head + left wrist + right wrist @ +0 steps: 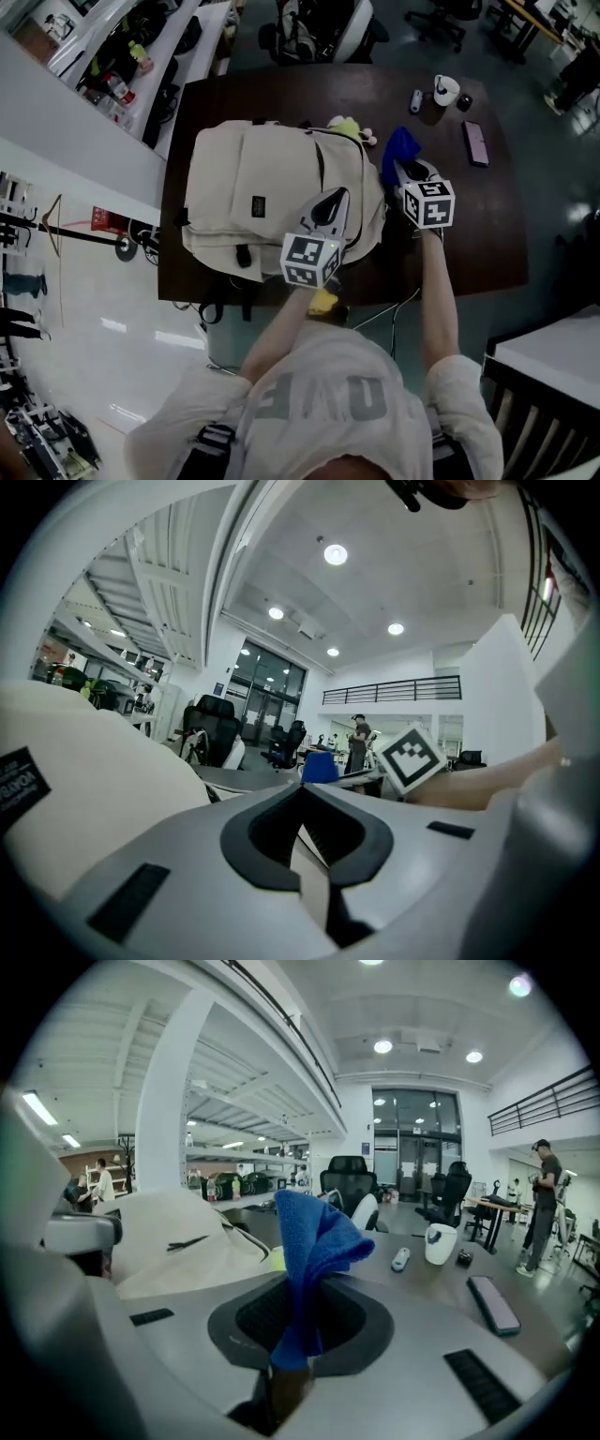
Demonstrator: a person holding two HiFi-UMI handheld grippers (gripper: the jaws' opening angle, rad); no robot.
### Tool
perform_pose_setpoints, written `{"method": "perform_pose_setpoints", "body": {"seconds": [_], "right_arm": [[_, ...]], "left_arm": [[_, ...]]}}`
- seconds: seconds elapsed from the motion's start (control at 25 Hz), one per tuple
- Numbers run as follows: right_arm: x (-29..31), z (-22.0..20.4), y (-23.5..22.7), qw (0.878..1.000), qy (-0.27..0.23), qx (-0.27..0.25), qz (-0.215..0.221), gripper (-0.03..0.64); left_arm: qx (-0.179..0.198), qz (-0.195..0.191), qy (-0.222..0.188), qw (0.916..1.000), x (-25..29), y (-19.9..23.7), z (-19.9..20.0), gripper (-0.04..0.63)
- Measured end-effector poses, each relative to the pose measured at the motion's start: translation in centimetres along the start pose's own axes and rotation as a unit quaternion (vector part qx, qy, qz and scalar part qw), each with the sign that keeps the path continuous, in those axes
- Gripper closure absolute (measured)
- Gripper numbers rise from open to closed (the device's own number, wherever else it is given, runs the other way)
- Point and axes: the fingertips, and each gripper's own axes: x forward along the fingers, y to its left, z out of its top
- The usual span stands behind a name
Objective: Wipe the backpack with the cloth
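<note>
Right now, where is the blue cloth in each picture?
Head view: the blue cloth is right of the middle, at the tips of the right gripper, beside the backpack.
Left gripper view: a small blue patch at the centre, beyond the jaws.
Right gripper view: centre, pinched between the jaws.
Shared landmark: the backpack, at the left in both gripper views.

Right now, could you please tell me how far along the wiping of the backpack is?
Done: the blue cloth is picked up and clamped in the right gripper's jaws. In hand: that gripper holds it beside the beige backpack, seemingly off the fabric, while the left gripper rests over the pack, jaws together. Left: the wiping itself, which shows no sign of having begun.
</note>
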Motion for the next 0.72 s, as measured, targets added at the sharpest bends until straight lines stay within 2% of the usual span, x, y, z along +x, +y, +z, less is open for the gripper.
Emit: {"method": "perform_pose_setpoints", "body": {"seconds": [0.16, 0.24, 0.4, 0.72], "right_arm": [[5.5, -0.7, 0.6, 0.995, 0.050, -0.070, 0.044, 0.574], [7.5, -0.9, 1.6, 0.992, 0.061, -0.088, 0.073, 0.574], [10.0, -1.1, 3.2, 0.986, 0.069, -0.091, 0.119, 0.574], [8.8, -1.6, 3.9, 0.980, 0.072, -0.119, 0.142, 0.574]], "left_arm": [[-0.010, 0.018, 0.005, 0.9998, 1.1, 1.6, -0.5, 0.592], [-0.025, 0.037, 0.003, 0.9990, 1.4, 2.9, -0.8, 0.592], [-0.034, 0.057, 0.006, 0.9978, 2.0, 4.0, -1.2, 0.592], [-0.025, 0.061, 0.010, 0.9978, 2.2, 4.0, -1.9, 0.592]]}}
